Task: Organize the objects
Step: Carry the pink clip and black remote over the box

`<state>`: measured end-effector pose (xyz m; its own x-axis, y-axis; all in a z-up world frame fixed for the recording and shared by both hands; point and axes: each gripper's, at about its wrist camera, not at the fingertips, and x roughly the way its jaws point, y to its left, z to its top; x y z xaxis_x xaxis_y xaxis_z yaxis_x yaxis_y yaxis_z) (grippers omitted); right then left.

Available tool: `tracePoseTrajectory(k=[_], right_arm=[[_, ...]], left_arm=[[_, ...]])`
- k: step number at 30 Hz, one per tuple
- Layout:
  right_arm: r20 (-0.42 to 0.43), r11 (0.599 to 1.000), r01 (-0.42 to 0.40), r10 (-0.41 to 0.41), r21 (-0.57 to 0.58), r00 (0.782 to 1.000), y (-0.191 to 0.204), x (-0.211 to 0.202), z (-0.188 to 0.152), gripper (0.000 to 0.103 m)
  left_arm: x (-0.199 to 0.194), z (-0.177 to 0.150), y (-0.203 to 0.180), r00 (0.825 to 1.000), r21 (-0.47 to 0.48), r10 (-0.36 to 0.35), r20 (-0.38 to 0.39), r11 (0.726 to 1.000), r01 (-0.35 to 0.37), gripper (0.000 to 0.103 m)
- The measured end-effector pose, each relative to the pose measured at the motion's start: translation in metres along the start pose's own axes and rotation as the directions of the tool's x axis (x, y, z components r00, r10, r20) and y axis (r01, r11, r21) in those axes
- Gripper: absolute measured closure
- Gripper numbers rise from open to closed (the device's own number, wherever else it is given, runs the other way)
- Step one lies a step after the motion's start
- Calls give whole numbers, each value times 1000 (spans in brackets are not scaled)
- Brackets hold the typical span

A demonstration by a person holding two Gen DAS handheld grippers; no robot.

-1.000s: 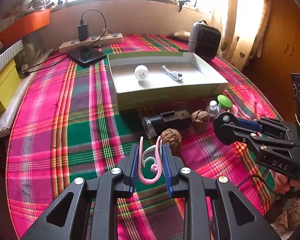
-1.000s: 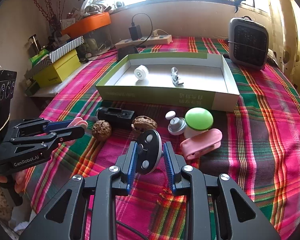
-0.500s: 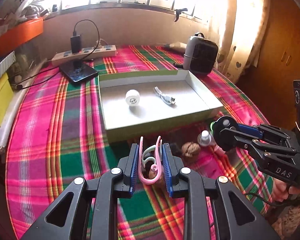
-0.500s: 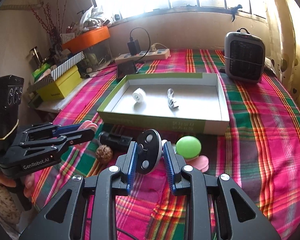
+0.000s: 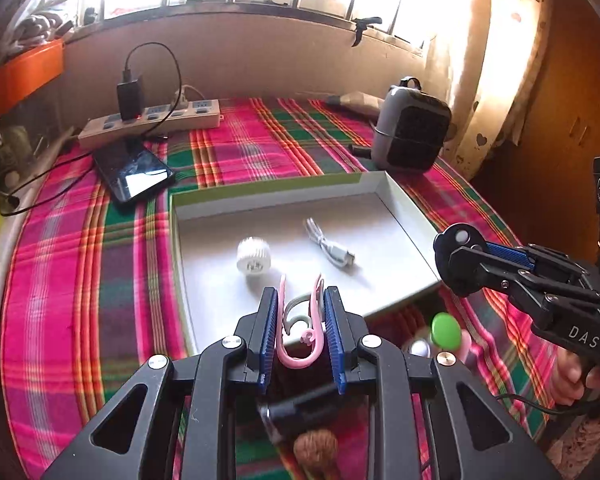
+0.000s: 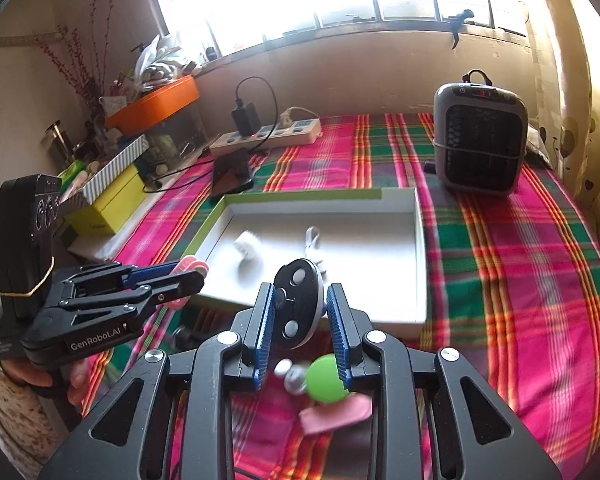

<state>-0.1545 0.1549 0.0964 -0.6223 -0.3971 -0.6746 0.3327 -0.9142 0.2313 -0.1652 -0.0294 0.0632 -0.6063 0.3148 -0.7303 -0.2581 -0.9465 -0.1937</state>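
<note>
Both grippers have been carried toward the tray [image 5: 410,216]: left gripper [image 5: 299,316] fingers pinching the pink clip [image 5: 300,344], right gripper [image 6: 300,312] fingers pinching the black remote [image 6: 298,304]. Release inside the tray is judged next.

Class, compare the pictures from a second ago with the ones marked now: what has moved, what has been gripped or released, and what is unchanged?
Both grippers have lifted and advanced toward the white tray. The left gripper carries the pink clip; the right gripper carries the black oval remote. Nothing was taken hold of or released. The white roll and cable stay in the tray; the walnut and green cap remain on the cloth.
</note>
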Motion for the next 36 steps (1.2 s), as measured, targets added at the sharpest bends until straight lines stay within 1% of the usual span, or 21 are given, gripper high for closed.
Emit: tracePoseTrajectory(k=[3, 7, 10, 15, 19, 29, 36], right_arm=[[-16, 1000, 13, -13, 3, 1000, -7, 10, 10, 75], [-34, 999, 25, -24, 25, 999, -17, 24, 22, 75], [-52, 999, 33, -31, 29, 998, -22, 37, 30, 75], [-78, 998, 46, -43, 34, 996, -32, 55, 42, 75], [-106, 998, 46, -41, 37, 994, -38, 71, 50, 75], [-163, 997, 56, -47, 46, 986, -48, 99, 53, 75], [-176, 997, 56, -46, 51, 983, -54, 108, 53, 75]], left_arm=[[10, 9, 2, 1000, -7, 3, -6, 1000, -3, 82], [23, 22, 2, 999, 6, 31, -11, 999, -31, 82], [37, 31, 4, 999, 0, 31, -38, 1000, -31, 82], [56, 43, 6, 998, -1, 33, -58, 999, -33, 82], [76, 51, 9, 995, -15, 37, -95, 999, -39, 82], [101, 58, 9, 990, -3, 54, -129, 999, -55, 82], [109, 59, 10, 987, 3, 63, -144, 998, -63, 82]])
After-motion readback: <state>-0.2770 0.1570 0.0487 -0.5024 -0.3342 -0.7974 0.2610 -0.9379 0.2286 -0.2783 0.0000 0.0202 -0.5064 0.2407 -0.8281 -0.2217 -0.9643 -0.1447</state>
